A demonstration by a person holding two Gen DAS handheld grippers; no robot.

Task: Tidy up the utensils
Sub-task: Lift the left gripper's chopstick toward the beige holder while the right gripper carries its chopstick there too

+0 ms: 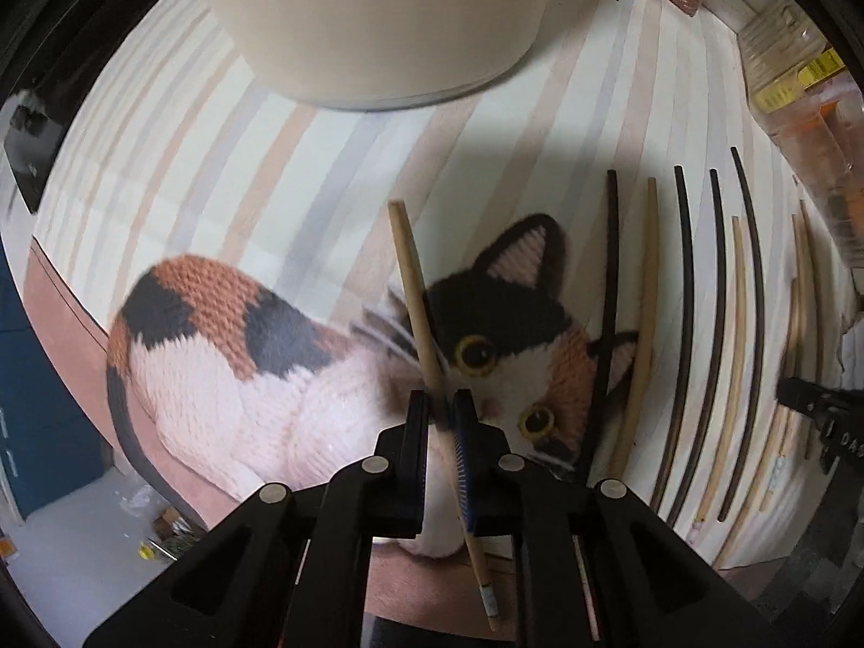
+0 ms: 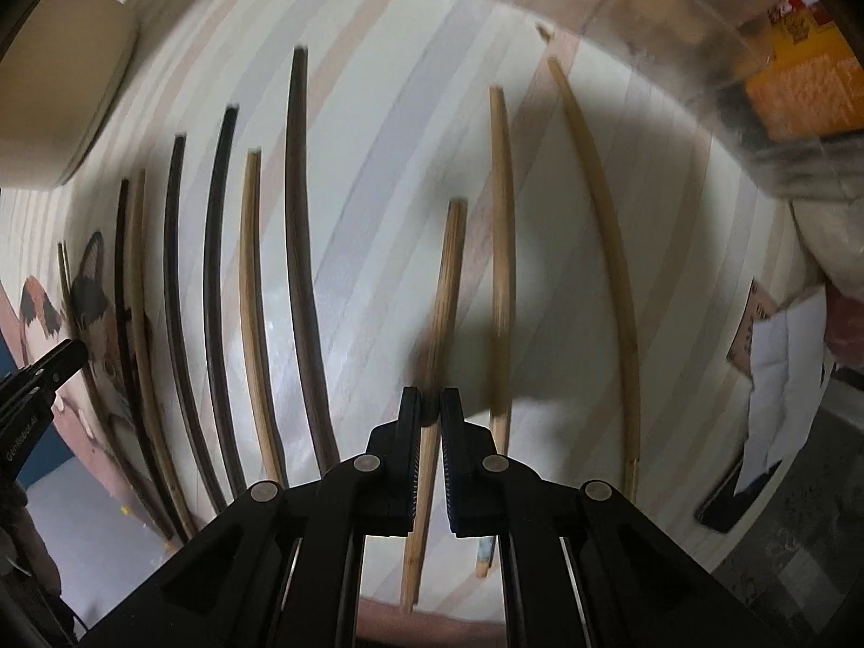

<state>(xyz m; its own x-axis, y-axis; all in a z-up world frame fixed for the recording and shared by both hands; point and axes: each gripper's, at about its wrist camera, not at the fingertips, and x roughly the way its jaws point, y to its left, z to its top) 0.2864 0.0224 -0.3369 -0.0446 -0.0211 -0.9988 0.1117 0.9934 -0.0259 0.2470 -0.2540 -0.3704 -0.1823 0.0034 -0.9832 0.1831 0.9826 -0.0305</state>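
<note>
Here, in the left wrist view, the left gripper (image 1: 440,405) is clamping a pale wooden chopstick (image 1: 418,302) between its closed jaws, the stick running forward and tilted a little leftward, its taped lower end hanging out behind the fingers. It is being held above the table — probably so it can be carried to the cream container (image 1: 372,27) that is looming just ahead, which looks like the place where utensils are meant to end up. Below the stick, a striped tablecloth (image 1: 216,173) printed with a knitted calico cat (image 1: 243,367) is covering the table. To the right, a row of dark and light chopsticks (image 1: 683,324) is lying roughly parallel on the cloth, waiting to be sorted, and a clear plastic box (image 1: 810,124) is standing beyond them. The floor and a blue cabinet are showing past the table's left edge.

In the right wrist view, the right gripper (image 2: 429,405) is pinching a second light wooden chopstick (image 2: 448,281), jaws closed on its lower part, seemingly lifted just off the surface. Two more pale sticks (image 2: 502,248) are lying just to its right; the dark-and-light row is lying to the left — the left gripper's tip is peeking in at the far left edge. Papers and a dark phone-like slab (image 2: 723,497) are sitting near the right edge of the table.
</note>
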